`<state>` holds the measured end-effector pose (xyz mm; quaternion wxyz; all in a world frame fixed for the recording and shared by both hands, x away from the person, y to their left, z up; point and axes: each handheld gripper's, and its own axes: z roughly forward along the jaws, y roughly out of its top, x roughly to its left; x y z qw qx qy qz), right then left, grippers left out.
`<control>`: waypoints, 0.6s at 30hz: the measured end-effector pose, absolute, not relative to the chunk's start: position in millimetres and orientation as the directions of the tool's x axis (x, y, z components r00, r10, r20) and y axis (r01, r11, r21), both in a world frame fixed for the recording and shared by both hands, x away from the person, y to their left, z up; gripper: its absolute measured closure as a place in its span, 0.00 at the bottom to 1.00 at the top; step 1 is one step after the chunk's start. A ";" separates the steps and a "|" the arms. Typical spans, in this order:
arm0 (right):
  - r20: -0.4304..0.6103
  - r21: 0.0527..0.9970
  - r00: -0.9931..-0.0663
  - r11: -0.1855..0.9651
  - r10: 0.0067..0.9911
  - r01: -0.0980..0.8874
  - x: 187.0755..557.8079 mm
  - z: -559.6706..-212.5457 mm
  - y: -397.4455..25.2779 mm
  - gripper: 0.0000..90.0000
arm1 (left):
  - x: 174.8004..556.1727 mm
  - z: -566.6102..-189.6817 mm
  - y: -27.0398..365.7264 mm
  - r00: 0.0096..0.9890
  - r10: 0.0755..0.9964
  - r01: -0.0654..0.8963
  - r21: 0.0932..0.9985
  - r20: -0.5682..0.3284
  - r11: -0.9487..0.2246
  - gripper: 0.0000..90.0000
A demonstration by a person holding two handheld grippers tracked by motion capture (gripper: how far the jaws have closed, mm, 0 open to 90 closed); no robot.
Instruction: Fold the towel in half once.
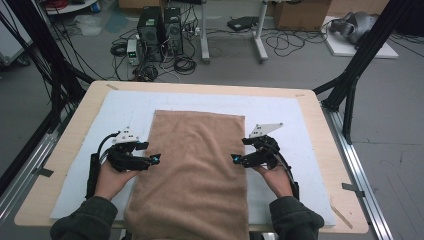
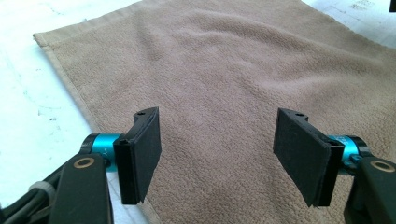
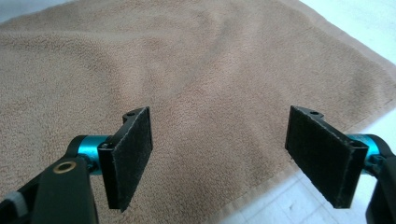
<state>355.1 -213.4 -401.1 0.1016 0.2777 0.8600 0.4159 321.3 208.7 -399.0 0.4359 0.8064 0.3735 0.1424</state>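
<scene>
Towels: one, the tan towel (image 1: 192, 165) lying flat at the table's centre, running down to 6 o'clock.
Grippers: two, the left gripper (image 1: 154, 159) at 9 o'clock of the towel, the right gripper (image 1: 235, 159) at 3 o'clock.
Jaws: four, two per gripper, each pair standing wide apart.
Hands: two, one behind each gripper.
White mats: one white mat (image 1: 120, 107) under the towel.
Tables: one wooden table (image 1: 80, 112).
Computer towers: two computer towers (image 1: 160, 32) on the floor at 12 o'clock.

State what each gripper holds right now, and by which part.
Nothing is held. The left gripper and right gripper both stand open over the brown towel, with nothing between the jaws.
</scene>
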 end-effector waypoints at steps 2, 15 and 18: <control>0.054 0.773 -0.824 0.498 0.564 0.392 356.8 -399.5 -214.6 0.25 | 324.8 -398.8 208.7 0.680 0.727 0.482 0.805 -0.094 -0.347 0.36; -0.010 0.748 -0.792 0.530 0.610 0.399 394.4 -377.8 -219.2 0.30 | 367.6 -380.2 204.8 0.610 0.792 0.489 0.801 -0.031 -0.345 0.41; -0.023 0.747 -0.777 0.527 0.629 0.405 405.0 -383.7 -219.9 0.32 | 383.6 -383.0 200.8 0.599 0.799 0.517 0.786 -0.048 -0.340 0.41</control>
